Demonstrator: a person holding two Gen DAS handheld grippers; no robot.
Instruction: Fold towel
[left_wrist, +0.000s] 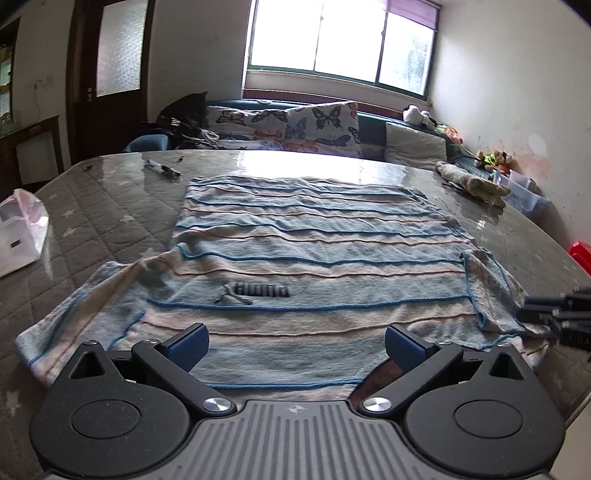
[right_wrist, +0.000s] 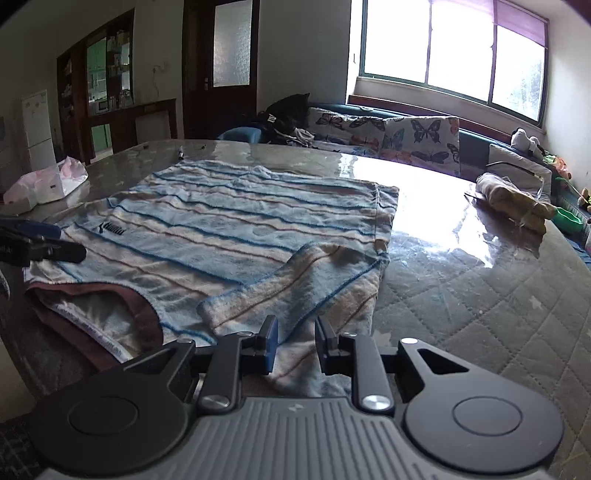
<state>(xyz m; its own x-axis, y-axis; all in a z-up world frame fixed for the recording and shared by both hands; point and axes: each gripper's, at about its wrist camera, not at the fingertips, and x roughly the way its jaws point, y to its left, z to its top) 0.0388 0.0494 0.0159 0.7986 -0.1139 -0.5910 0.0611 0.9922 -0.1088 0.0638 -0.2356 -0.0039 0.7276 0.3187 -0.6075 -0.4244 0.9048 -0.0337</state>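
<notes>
- Two blue-padded fingers (left_wrist: 188, 345) of the left gripper (left_wrist: 295, 347) stand spread wide in the left wrist view, holding nothing, low over the near edge of the striped towel (left_wrist: 306, 236).
- Most of the towel lies flat on the counter (left_wrist: 110, 206), which has a grey quilted cover under a glossy sheet; a dark logo (left_wrist: 255, 291) faces up near its middle.
- Both near corners are rumpled: the left one bunches outward, and the right one is turned over onto the towel just beside the right gripper's dark tip (left_wrist: 557, 314) at the frame edge.
- A white plastic bag (left_wrist: 22, 229) sits on the counter's left side, a pen (left_wrist: 162, 170) lies past the towel's far left corner, and a rolled cloth (left_wrist: 472, 181) rests far right.
- Seen from the right wrist, the right gripper (right_wrist: 295, 347) has its fingers (right_wrist: 269, 343) narrowly apart with a gap between them, gripping nothing, directly over the folded-over flap (right_wrist: 295, 280) of the towel (right_wrist: 229, 221).
- The towel's near edge hangs over the counter (right_wrist: 480, 302) rim, showing a brown backing (right_wrist: 136, 306).
- At left, the left gripper (right_wrist: 40, 243) hovers over the towel's other near corner.
</notes>
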